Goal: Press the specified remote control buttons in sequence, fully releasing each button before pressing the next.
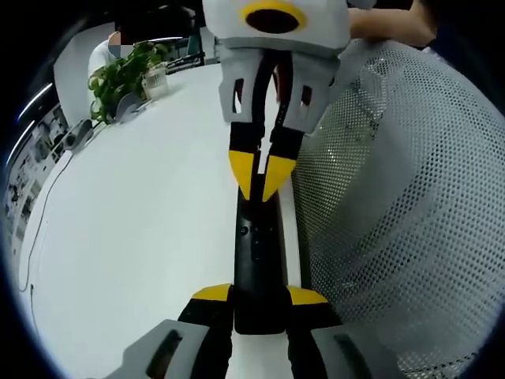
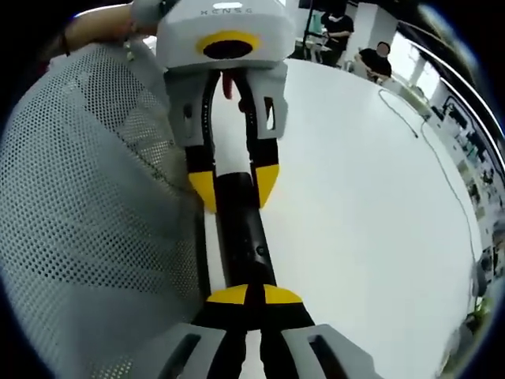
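A long black remote (image 1: 257, 260) lies lengthwise over the white table (image 1: 142, 221). My left gripper (image 1: 259, 297) is shut on its near end, one yellow tip on each side. My right gripper (image 1: 261, 188) reaches in from the top of the left gripper view, its yellow fingertips (image 1: 245, 167) shut together and resting on the remote's far part. In the right gripper view the remote (image 2: 245, 233) runs away from my shut right gripper (image 2: 254, 294), whose tips touch its top face. The left gripper (image 2: 235, 188) clamps the far end there.
A grey mesh chair back (image 1: 394, 205) stands close beside the remote, also seen as the mesh chair back (image 2: 87, 229). A potted plant (image 1: 122, 79) sits at the table's far corner. A thin cable (image 2: 426, 134) trails across the table. People (image 2: 339, 24) sit beyond.
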`<state>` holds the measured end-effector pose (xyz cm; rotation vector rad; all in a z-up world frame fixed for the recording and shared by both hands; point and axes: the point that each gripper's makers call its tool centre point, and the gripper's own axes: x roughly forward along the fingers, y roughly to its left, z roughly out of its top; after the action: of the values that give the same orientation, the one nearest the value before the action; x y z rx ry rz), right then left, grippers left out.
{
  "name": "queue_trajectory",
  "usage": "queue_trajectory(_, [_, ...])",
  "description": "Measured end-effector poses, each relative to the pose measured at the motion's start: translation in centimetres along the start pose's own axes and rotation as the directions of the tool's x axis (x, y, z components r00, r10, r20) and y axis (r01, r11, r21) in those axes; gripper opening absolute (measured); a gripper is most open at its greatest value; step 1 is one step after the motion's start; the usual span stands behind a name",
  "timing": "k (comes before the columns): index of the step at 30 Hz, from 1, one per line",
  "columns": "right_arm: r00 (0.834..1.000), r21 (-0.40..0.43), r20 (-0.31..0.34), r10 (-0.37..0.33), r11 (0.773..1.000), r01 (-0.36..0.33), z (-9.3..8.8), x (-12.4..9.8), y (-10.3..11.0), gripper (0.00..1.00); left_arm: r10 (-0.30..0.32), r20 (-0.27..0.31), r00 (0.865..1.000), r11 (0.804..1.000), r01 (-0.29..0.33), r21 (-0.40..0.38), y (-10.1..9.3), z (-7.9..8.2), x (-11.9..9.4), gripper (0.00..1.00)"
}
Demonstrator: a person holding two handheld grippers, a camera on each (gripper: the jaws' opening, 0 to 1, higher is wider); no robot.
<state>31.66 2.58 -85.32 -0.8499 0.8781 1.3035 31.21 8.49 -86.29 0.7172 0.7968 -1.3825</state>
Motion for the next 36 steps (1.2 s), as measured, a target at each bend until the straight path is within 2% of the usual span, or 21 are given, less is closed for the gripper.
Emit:
queue_trajectory(7, [1.0, -0.064, -0.024, -0.01, 0.998, 0.009, 0.0, 0.25, 0.11, 0.01, 0.001, 0.0, 1.0, 1.0, -0.001, 0.001, 0.01, 0.0, 0.04, 0.24])
queue_trajectory(11, [1.0, -0.019, -0.014, 0.004, 1.0, -0.005, -0.01, 0.24, -0.09, 0.0, 0.0, -0.001, 1.0, 1.0, 0.0, 0.002, 0.0, -0.01, 0.05, 0.24])
queue_trajectory(15, [1.0, -0.045, -0.01, -0.006, 0.999, 0.005, -0.02, 0.2, 0.07, 0.01, -0.001, -0.002, 1.0, 1.0, 0.001, 0.003, 0.0, 0.0, 0.07, 0.24])
queue_trajectory(19, [0.999, 0.0, 0.032, 0.003, 1.0, -0.003, 0.0, -0.01, -0.21, 0.0, -0.001, -0.003, 1.0, 1.0, 0.001, 0.002, 0.01, 0.03, 0.09, 0.24])
queue_trajectory(36, [1.0, -0.058, -0.019, -0.005, 0.998, 0.004, -0.45, -0.22, 0.2, 0.0, 0.001, -0.002, 1.0, 1.0, -0.001, -0.001, -0.04, 0.01, 0.04, 0.24])
